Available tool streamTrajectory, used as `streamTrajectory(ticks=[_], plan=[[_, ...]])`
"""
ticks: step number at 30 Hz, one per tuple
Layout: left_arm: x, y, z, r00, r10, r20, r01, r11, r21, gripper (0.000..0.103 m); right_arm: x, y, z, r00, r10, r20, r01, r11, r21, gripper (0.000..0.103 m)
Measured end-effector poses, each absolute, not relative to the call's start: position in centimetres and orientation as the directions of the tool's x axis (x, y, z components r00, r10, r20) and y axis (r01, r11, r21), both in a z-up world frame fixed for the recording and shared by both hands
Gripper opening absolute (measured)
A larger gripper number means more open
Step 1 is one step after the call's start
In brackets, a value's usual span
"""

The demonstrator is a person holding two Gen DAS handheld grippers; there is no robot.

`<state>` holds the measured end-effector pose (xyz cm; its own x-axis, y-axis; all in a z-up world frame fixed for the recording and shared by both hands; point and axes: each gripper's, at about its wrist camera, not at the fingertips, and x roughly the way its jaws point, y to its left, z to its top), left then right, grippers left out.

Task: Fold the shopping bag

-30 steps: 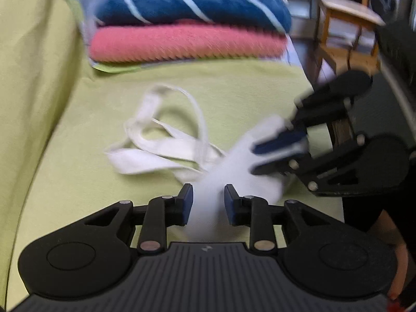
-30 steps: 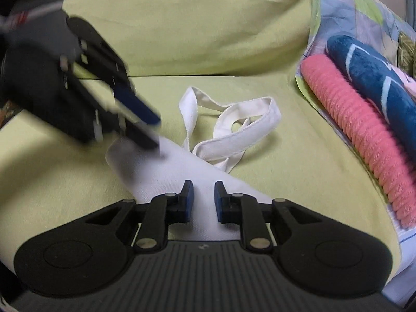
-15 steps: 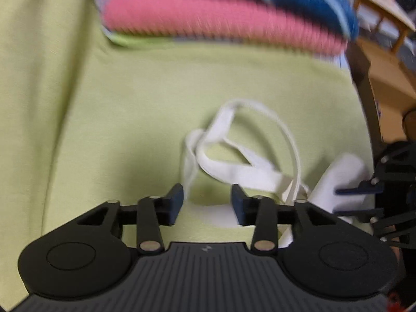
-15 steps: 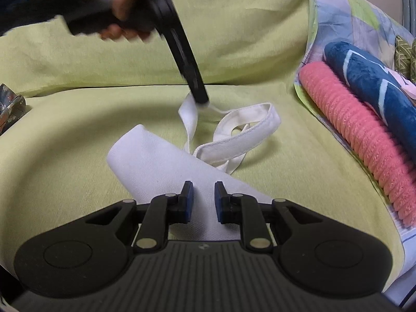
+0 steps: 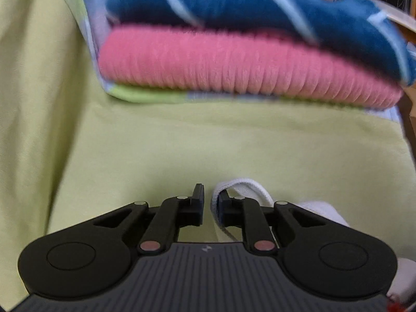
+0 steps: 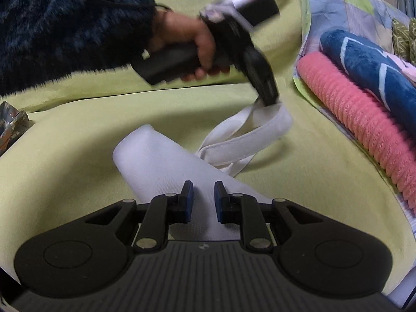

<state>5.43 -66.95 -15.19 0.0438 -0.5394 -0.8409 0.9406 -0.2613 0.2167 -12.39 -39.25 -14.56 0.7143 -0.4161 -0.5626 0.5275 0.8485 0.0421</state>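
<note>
Right wrist view first: white shopping bag [image 6: 161, 161] lying as a narrow folded band on the green sofa cover [image 6: 78, 143], well apart from the pink towel [image 6: 364, 119], with the handle straps [image 6: 260, 135] trailing out toward that towel. Right gripper [image 6: 201, 197] hovering just over the end of the band farthest from the pink towel, jaws spread a little, gripping nothing. Left gripper [image 6: 270, 101], carried by a hand [image 6: 192, 41], tipped down onto the strap loops, between the bag body and the pink towel, with the straps rising off the cover to its tip. Seen from the left wrist view, jaws nearly together, one strap against the inner pad of one finger, a sliver of green beside it; firm pinch or mere hook over that finger, cannot tell

Handling, as a judgement: thin woven cloth, light and limp, unable to keep a crease alone, likely to slump open once released; not fragile, and probably not slippery on the sofa fabric. Straps flat, floppy, prone to twisting. Best taken at a hemmed edge or corner, through all layers at once; straps best pinched close to their stitched roots and laid flat on the body before any further fold
</note>
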Motion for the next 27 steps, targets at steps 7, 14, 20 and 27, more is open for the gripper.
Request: streamTrajectory(ticks=[7, 14, 20, 27], plan=[[6.9, -65.2, -10.3, -0.167, -0.553, -0.816, 0.967, -0.255, -0.025, 0.030, -12.2, -39.4, -14.3, 0.706, -0.409, -0.578, 0.533, 0.844, 0.053, 0.016], [9.3, -58.1, -6.0, -0.221, -0.514, -0.829, 0.962, -0.255, -0.099, 0.056, -12.2, -39.5, -14.2, 0.703, -0.414, -0.579, 0.543, 0.838, 0.060, 0.016], [14.0, -50.2, -7.7, -0.215, -0.577, -0.788, 0.956, 0.040, -0.291, 0.054, -12.1, -39.2, -14.3, 0.697, -0.422, -0.580, 0.549, 0.834, 0.052, 0.016], [6.8, -43.1, -8.3, -0.180, -0.662, -0.728, 0.982, -0.167, -0.091, 0.051, -12.3, -40.2, -14.1, 0.708, -0.386, -0.592, 0.549, 0.828, 0.116, 0.016]])
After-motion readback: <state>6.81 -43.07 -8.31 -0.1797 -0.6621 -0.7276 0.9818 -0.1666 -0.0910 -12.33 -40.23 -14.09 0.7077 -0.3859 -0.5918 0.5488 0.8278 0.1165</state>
